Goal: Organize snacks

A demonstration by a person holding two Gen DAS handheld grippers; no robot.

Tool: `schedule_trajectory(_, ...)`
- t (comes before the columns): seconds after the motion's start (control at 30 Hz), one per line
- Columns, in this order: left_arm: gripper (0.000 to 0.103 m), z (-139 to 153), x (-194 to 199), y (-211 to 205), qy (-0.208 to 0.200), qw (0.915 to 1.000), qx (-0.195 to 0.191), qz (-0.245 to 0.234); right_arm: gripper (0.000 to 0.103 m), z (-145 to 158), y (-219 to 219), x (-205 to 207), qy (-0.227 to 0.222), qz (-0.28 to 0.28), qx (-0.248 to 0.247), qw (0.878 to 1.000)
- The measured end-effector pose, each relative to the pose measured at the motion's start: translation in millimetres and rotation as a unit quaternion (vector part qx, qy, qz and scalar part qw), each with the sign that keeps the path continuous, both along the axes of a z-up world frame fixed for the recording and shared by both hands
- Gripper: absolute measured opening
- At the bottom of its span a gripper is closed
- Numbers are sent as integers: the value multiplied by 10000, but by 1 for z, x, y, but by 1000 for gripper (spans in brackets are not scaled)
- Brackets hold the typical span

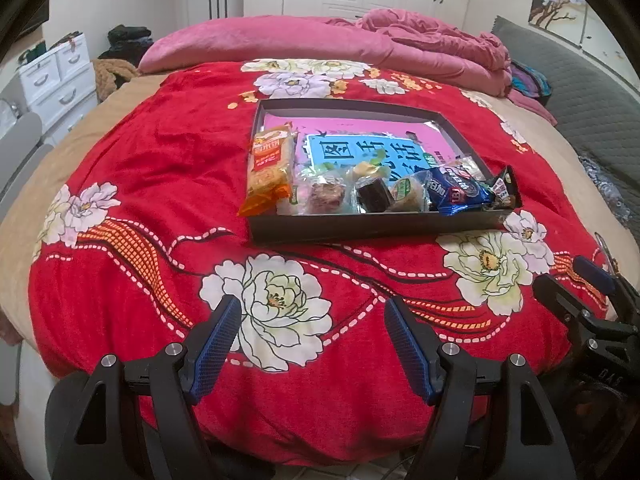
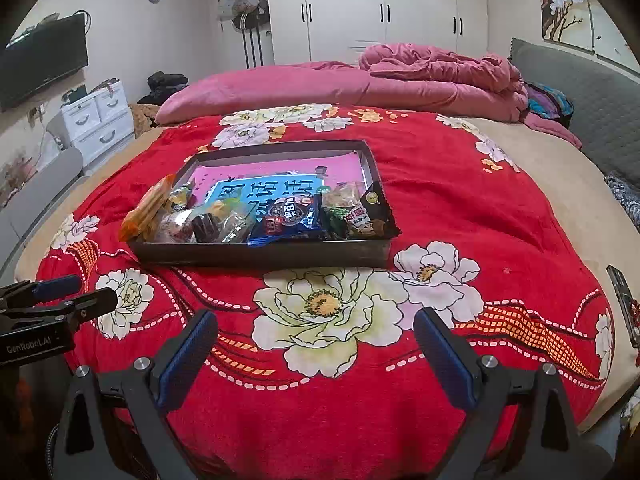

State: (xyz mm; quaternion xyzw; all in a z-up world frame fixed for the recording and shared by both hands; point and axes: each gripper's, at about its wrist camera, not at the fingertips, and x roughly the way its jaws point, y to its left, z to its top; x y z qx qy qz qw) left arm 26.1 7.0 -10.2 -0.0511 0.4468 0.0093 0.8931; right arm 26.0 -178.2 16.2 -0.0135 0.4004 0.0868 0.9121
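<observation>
Left wrist view is showing the left gripper hanging low in the frame with its jaws standing wide, nothing between them but red floral blanket. Up past the fingertips, centre frame and slightly right, the dark tray is sitting on the bed with the snacks bunched along its near wall. An orange cracker pack is leaning over the tray's near left corner, its tail spilling out over the rim; a blue cookie pack is lying toward the near right.

Right wrist view is giving the other angle: the right gripper is also gaping wide and carrying nothing, and here the tray is lying upper left of centre, long side running across the frame. A dark brown packet is poking over the near right corner, closest to this gripper.

Both grippers are sitting well apart from the tray, snacks lying ahead of each. I'm judging that orange pack, long axis running away up the frame, as the left hand's pick, the brown one as the right's.
</observation>
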Motion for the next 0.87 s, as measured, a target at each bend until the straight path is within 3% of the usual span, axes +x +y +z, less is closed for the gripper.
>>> schedule_trajectory(0.6,75,-3,3,3,44,10000,-24,82,99,1,-7,3,15,-159,93,9998)
schedule_trajectory(0.7,75,-8,11,12,254,9993,-129,238,99,0,-15,7,24,-301,176,9994)
schedule_trajectory(0.87,76,-7,32,48,61,9975,-112,697,99,-1,-46,24,24,-843,348,9958)
